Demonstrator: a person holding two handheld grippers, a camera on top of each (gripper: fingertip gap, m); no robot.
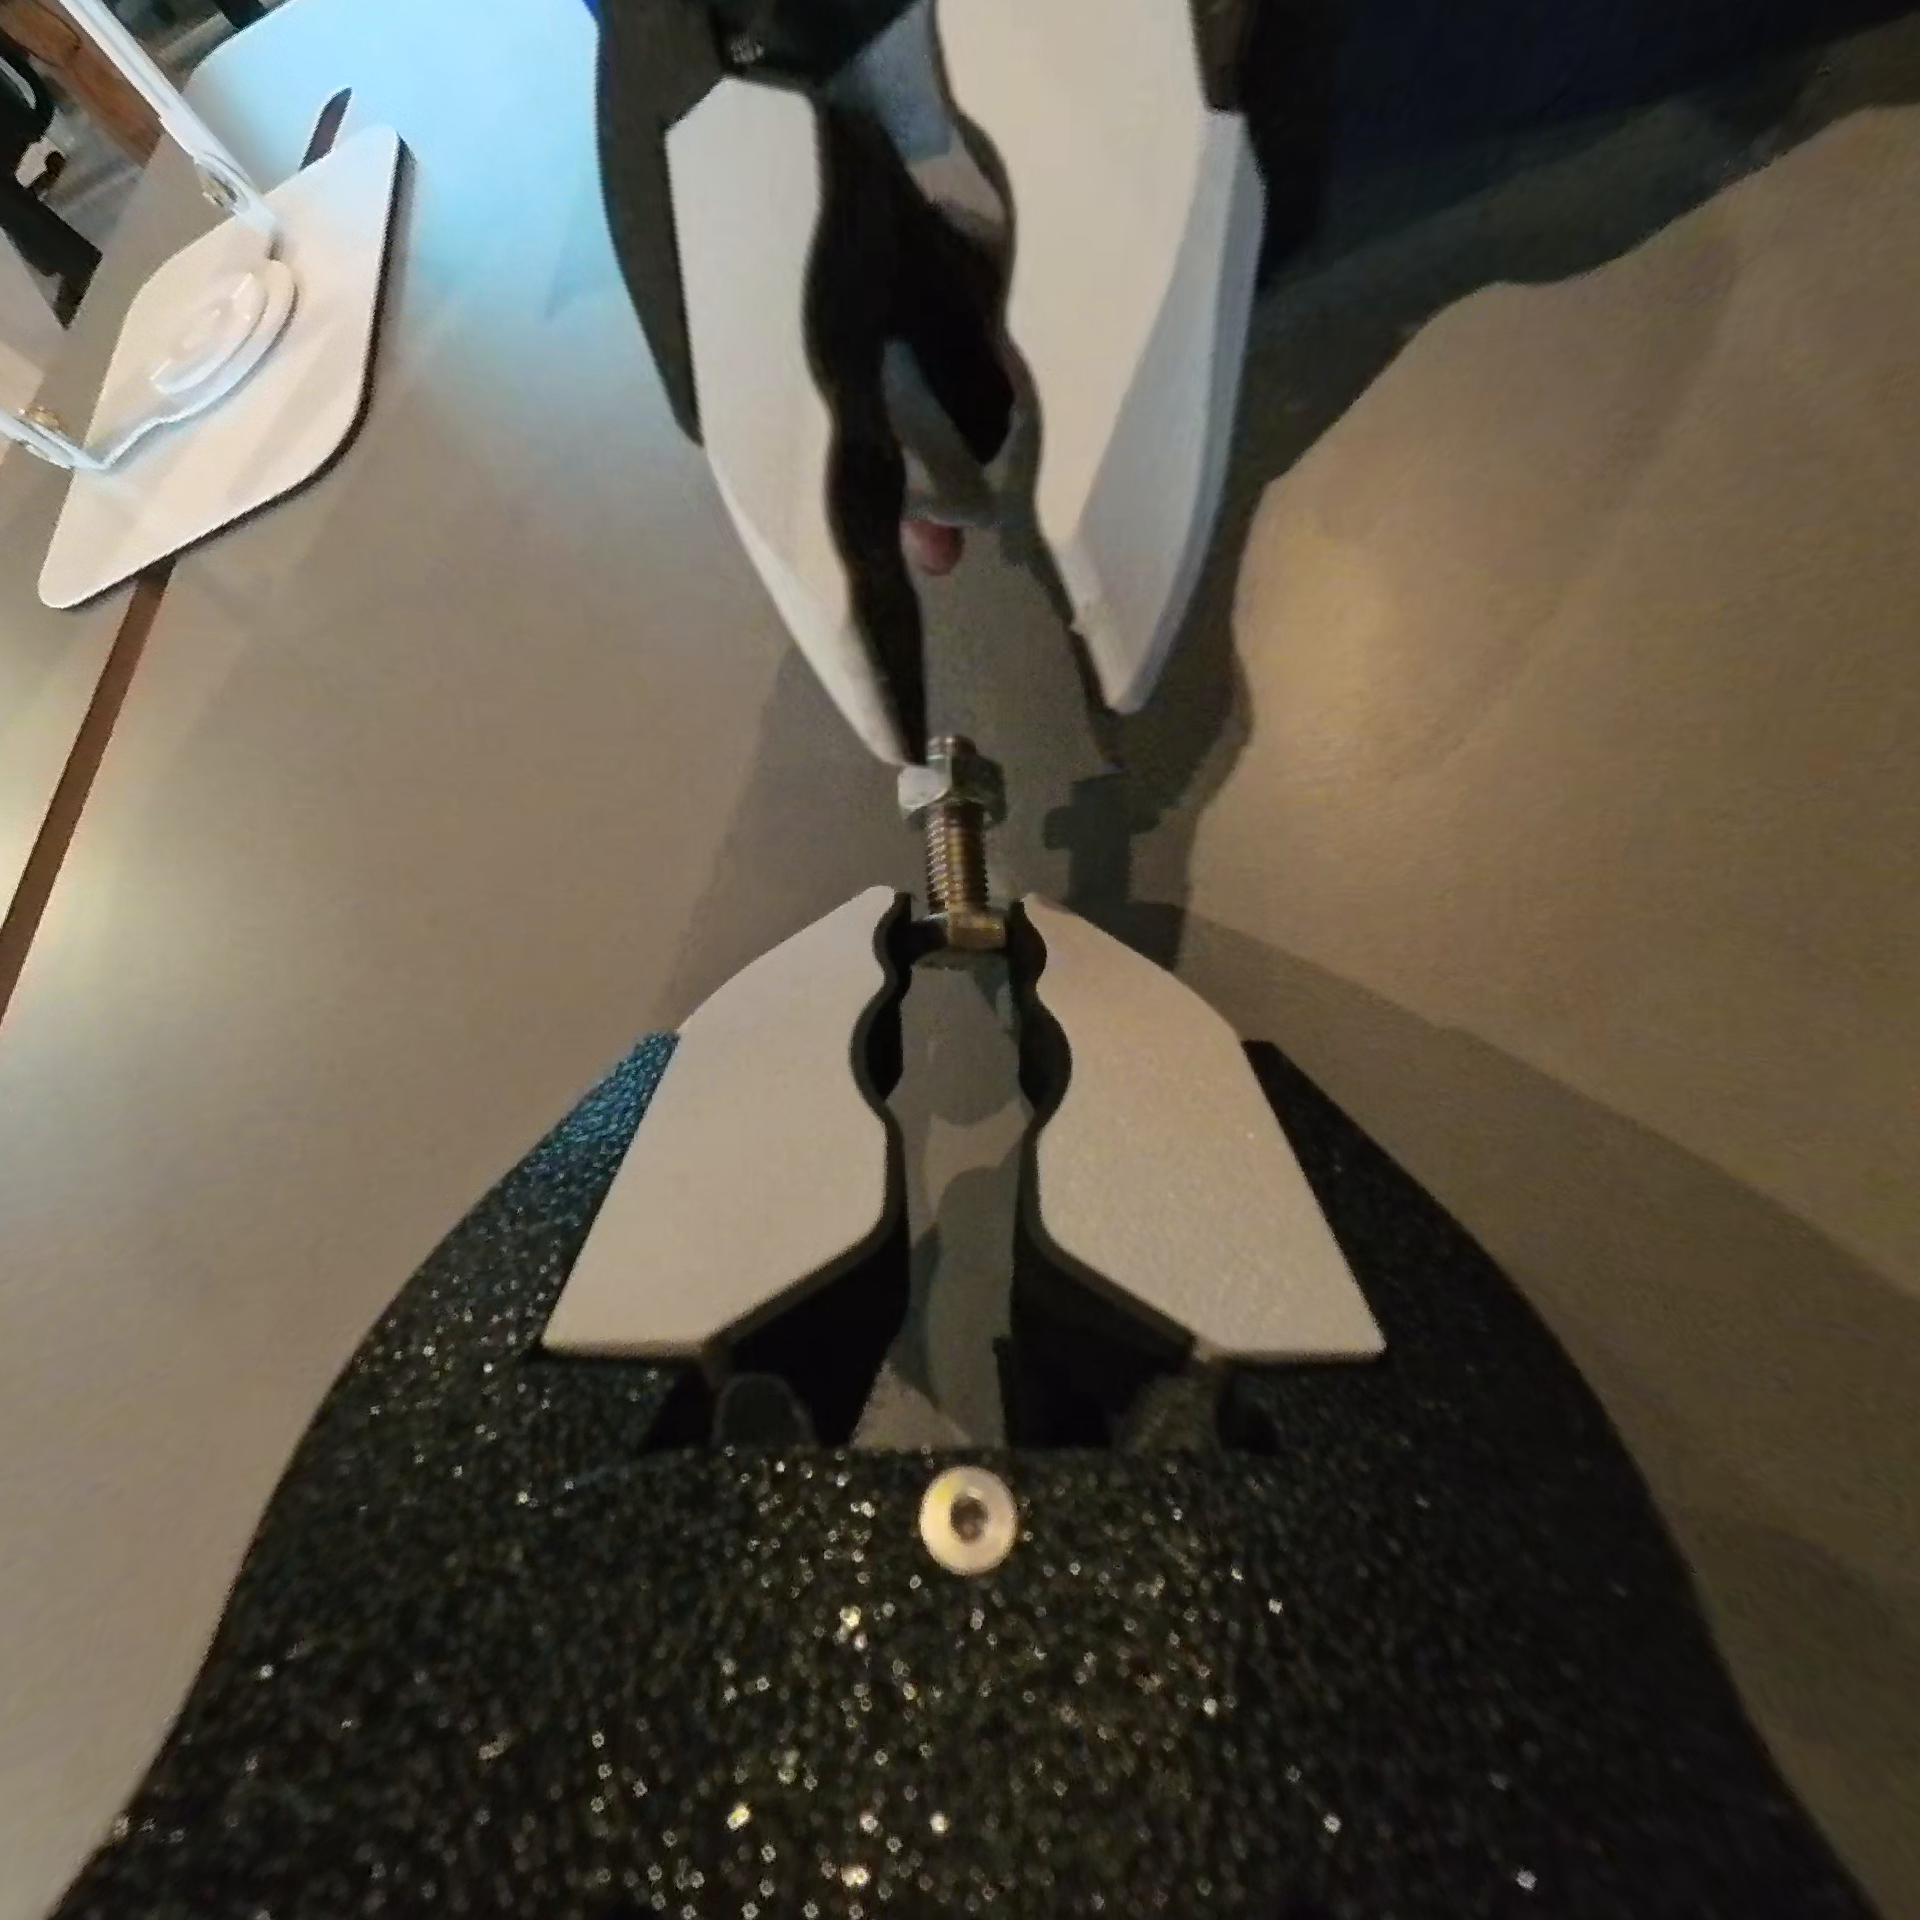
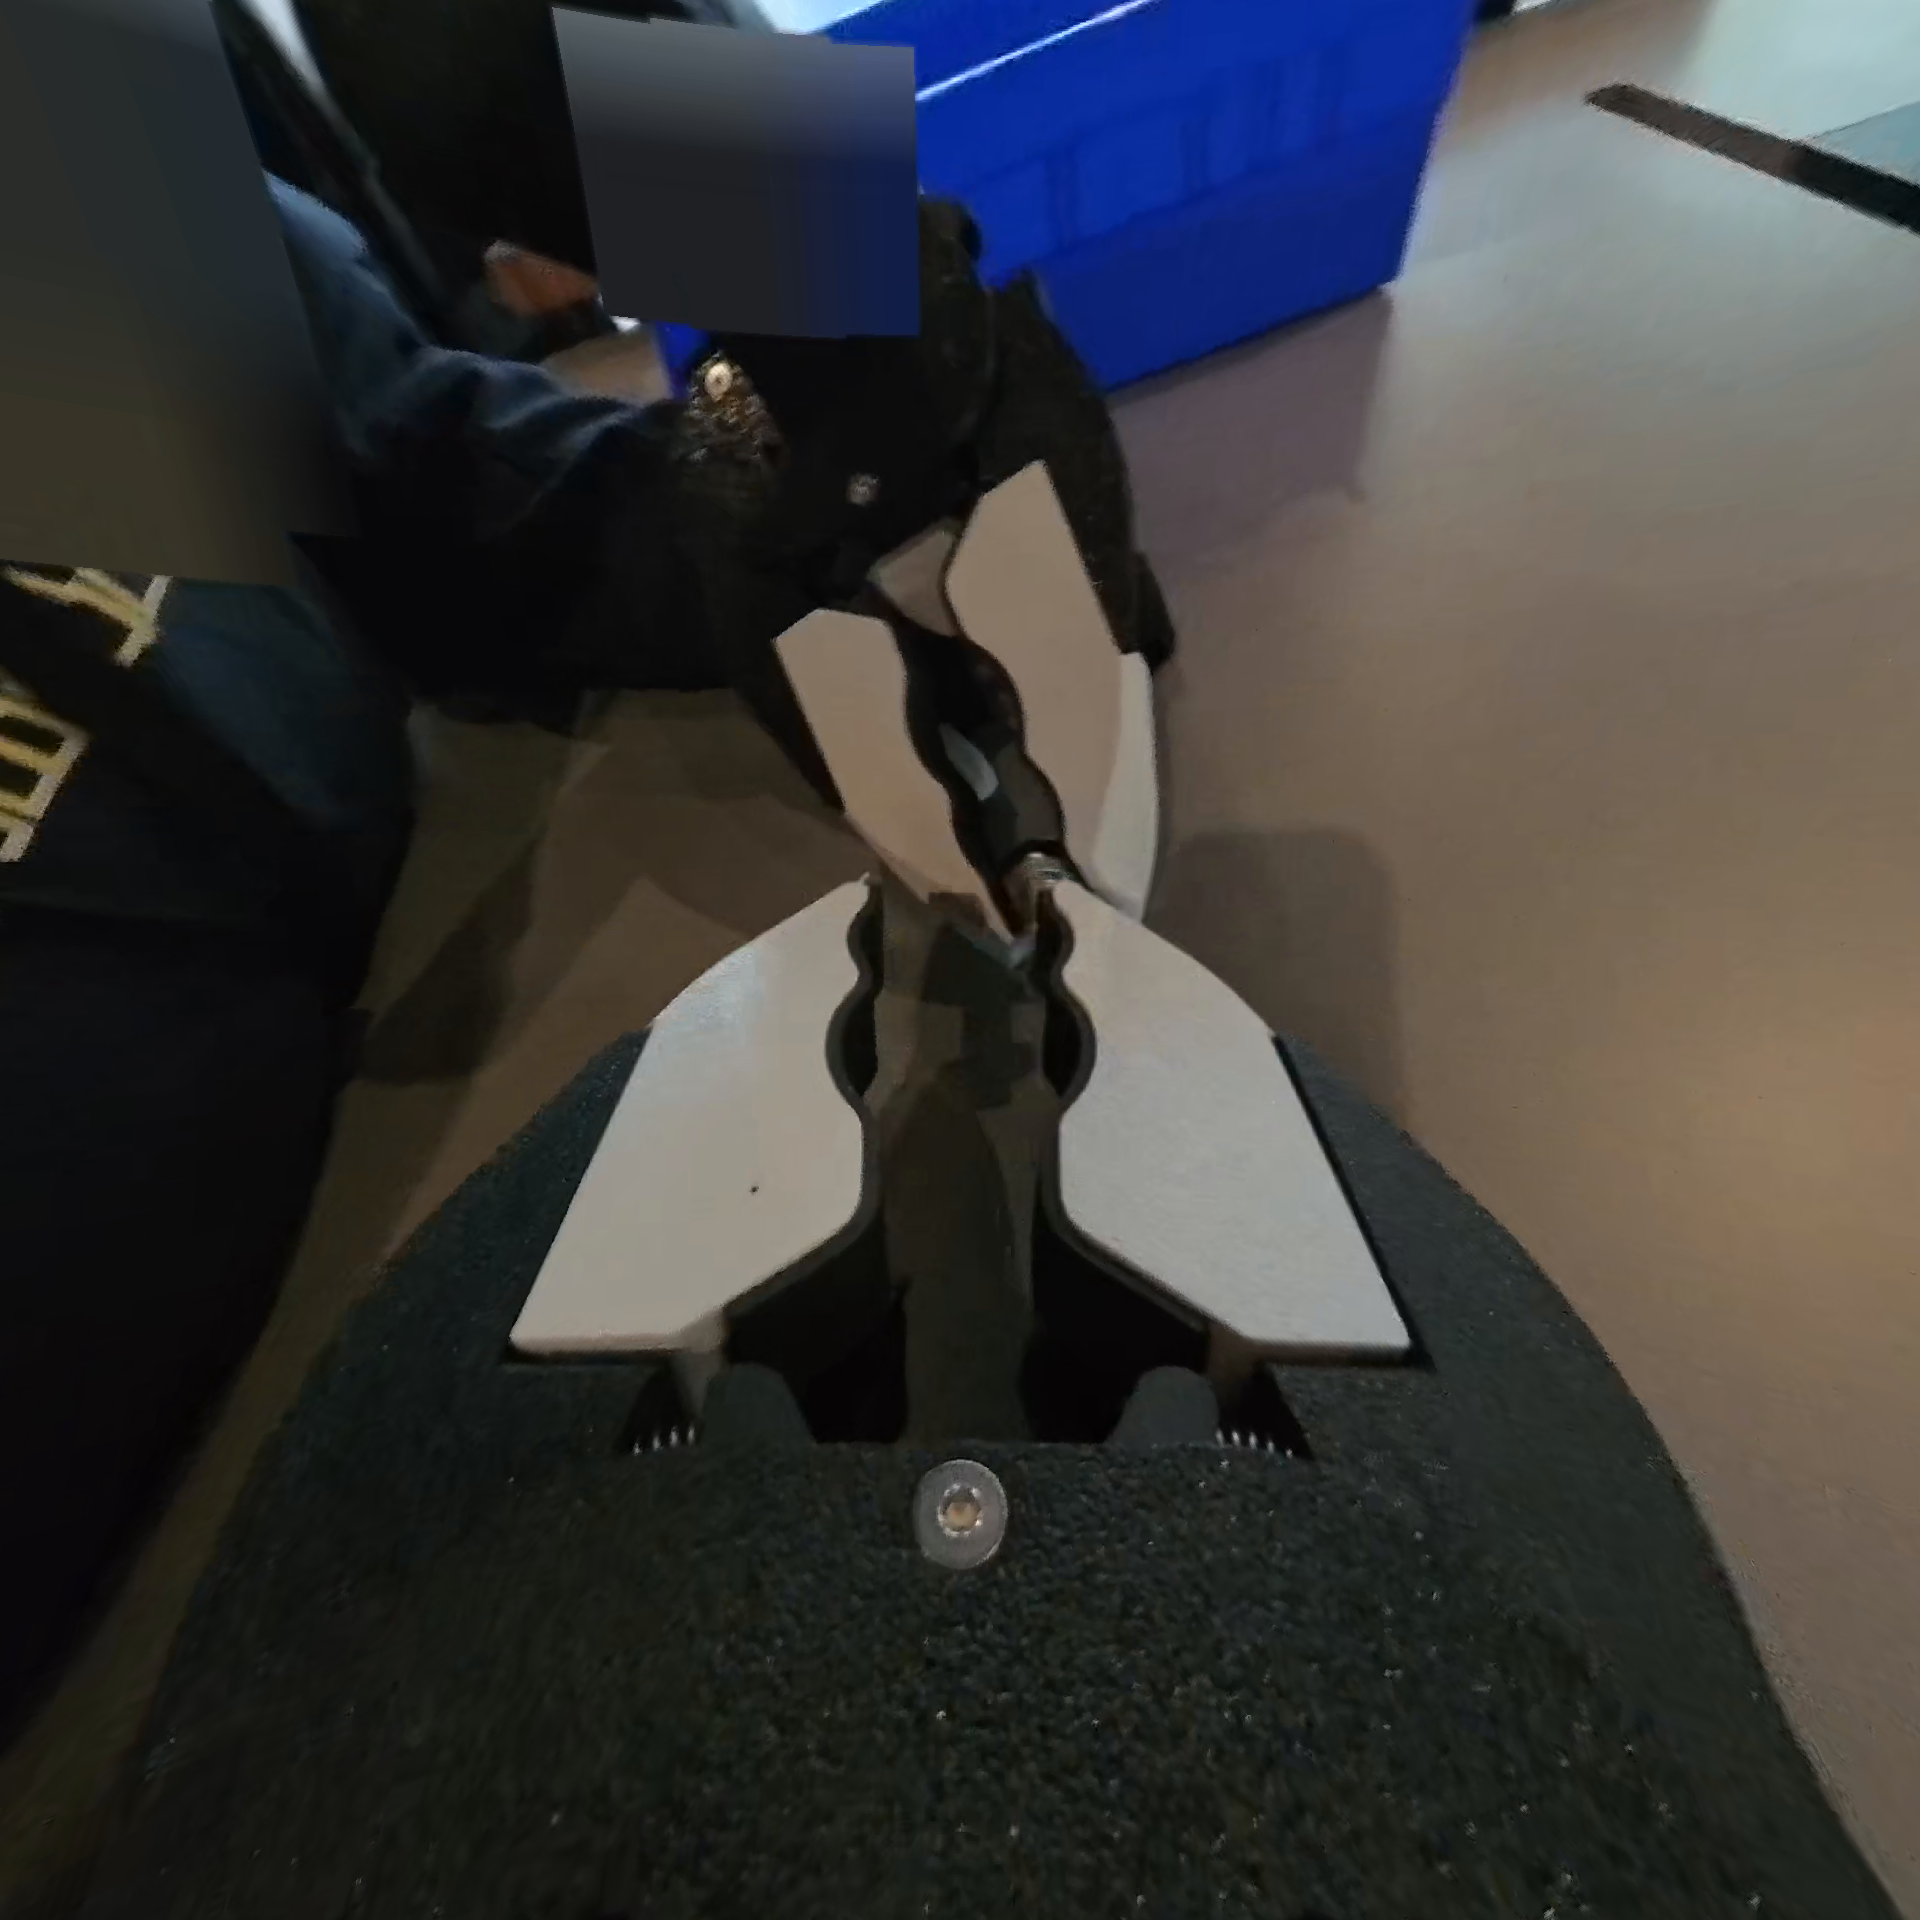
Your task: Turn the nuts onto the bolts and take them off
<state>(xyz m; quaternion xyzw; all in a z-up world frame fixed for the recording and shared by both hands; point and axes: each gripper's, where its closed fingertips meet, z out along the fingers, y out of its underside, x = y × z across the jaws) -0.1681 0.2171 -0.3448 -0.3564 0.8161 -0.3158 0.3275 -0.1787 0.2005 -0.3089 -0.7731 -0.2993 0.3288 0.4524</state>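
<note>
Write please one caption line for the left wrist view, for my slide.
Left gripper holds a bolt by its head; right gripper open around the nut.

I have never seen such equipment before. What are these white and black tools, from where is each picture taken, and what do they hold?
These are two handheld grippers, each with two white fingers and a camera looking along them. A person holds one in each hand.

In the left wrist view, the left gripper is shut on the head of a bolt. A nut sits near the bolt's far end. The right gripper comes from the opposite side, with one fingertip touching the nut and the other apart from it.

The right wrist view shows the same meeting, blurred. A blue bin stands on the table.
</note>
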